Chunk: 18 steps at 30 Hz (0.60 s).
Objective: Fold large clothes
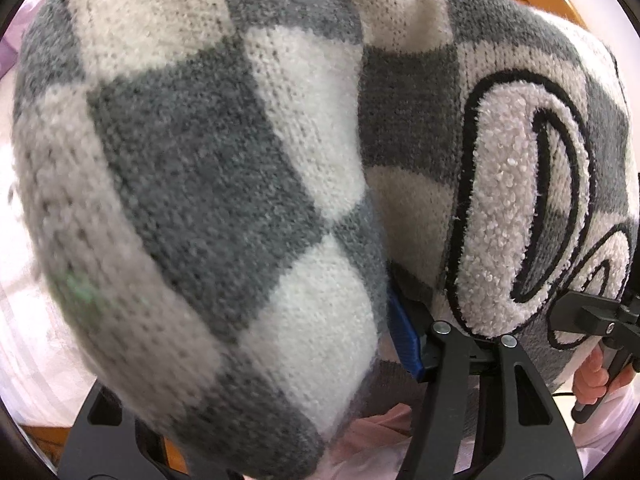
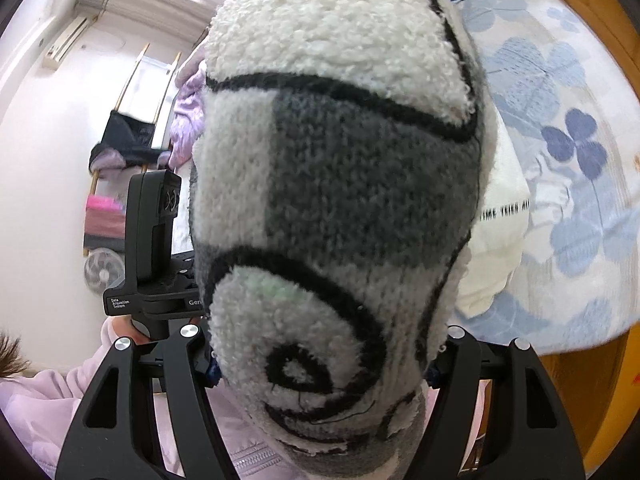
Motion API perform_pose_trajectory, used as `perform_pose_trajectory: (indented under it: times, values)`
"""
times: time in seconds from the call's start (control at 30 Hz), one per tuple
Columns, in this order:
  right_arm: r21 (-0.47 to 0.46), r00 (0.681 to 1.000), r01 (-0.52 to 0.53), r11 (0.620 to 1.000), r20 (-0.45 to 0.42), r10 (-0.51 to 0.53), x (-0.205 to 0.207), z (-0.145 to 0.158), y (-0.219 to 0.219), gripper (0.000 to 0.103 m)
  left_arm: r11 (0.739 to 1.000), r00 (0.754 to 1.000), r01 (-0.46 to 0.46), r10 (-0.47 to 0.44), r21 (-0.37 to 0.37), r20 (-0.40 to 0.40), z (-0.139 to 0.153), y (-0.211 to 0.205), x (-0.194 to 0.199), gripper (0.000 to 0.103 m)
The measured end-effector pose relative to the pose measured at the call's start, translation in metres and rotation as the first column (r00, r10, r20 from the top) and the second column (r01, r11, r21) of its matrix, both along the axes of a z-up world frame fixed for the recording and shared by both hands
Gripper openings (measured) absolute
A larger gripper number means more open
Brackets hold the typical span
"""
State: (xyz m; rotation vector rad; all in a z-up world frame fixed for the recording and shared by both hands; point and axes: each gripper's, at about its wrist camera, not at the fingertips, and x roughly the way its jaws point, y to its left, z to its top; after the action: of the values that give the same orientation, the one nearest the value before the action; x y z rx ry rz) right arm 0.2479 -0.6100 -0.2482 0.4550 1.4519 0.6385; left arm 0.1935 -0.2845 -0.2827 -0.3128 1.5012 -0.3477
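Note:
A thick knit sweater (image 1: 208, 168) in grey and white checks, with white fleece letter patches (image 1: 496, 208) edged in black, fills both views. In the left wrist view it drapes over my left gripper (image 1: 248, 352). One blue pad (image 1: 404, 336) presses its side, and the other finger is hidden under the knit. In the right wrist view a bunched fold of the sweater (image 2: 340, 184) sits between the pads of my right gripper (image 2: 320, 364), which is shut on it. The left gripper's body (image 2: 152, 240) shows close beside the right gripper, at the left of that view.
A bed with a blue-flowered sheet (image 2: 568, 160) and a wooden frame (image 2: 600, 392) lies to the right, with a white folded cloth (image 2: 500, 232) on it. A purple blanket (image 2: 188, 112), a clothes rack (image 2: 128, 136) and a small fan (image 2: 102, 272) stand behind. A lilac sleeve (image 2: 60, 400) is near.

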Motion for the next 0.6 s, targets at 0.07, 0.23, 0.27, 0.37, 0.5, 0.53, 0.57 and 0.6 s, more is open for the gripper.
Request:
perform_pose_trajectory:
  times: [0.07,0.23,0.27,0.37,0.5,0.53,0.57,0.6]
  values:
    - [0.004,0.999,-0.046,0.999,-0.022,0.046,0.015,-0.008,-0.014,0.067,0.999,0.999,-0.040,0.040,0.013,-0.009,-0.002,0.003,0.002,0.061]
    - [0.044,0.986,-0.145,0.988,-0.081,0.148,0.055,-0.028,-0.012,0.067,0.982,0.980,-0.179,0.184,0.066,-0.072,-0.022,-0.010,0.013,0.061]
    - [0.050,0.982,-0.160,0.986,-0.091,0.164,0.060,-0.032,-0.010,0.067,0.978,0.975,-0.197,0.203,0.074,-0.088,-0.027,-0.023,0.020,0.061]
    - [0.068,0.972,-0.185,0.980,-0.133,0.192,0.081,-0.046,0.006,0.067,0.960,0.952,-0.256,0.270,0.109,-0.141,-0.049,-0.023,0.034,0.061]
    - [0.075,0.961,-0.196,0.978,-0.182,0.207,0.112,-0.070,0.022,0.067,0.949,0.935,-0.272,0.300,0.160,-0.191,-0.076,-0.035,0.066,0.061]
    - [0.069,0.961,-0.196,0.978,-0.187,0.205,0.118,-0.075,0.023,0.067,0.951,0.936,-0.261,0.292,0.169,-0.196,-0.076,-0.025,0.064,0.061]
    - [0.056,0.961,-0.190,0.980,-0.193,0.197,0.125,-0.081,0.022,0.068,0.952,0.937,-0.252,0.285,0.175,-0.203,-0.081,-0.032,0.070,0.061]
    - [0.037,0.962,-0.185,0.982,-0.198,0.189,0.131,-0.087,0.023,0.068,0.954,0.937,-0.241,0.277,0.180,-0.214,-0.087,-0.033,0.072,0.061]
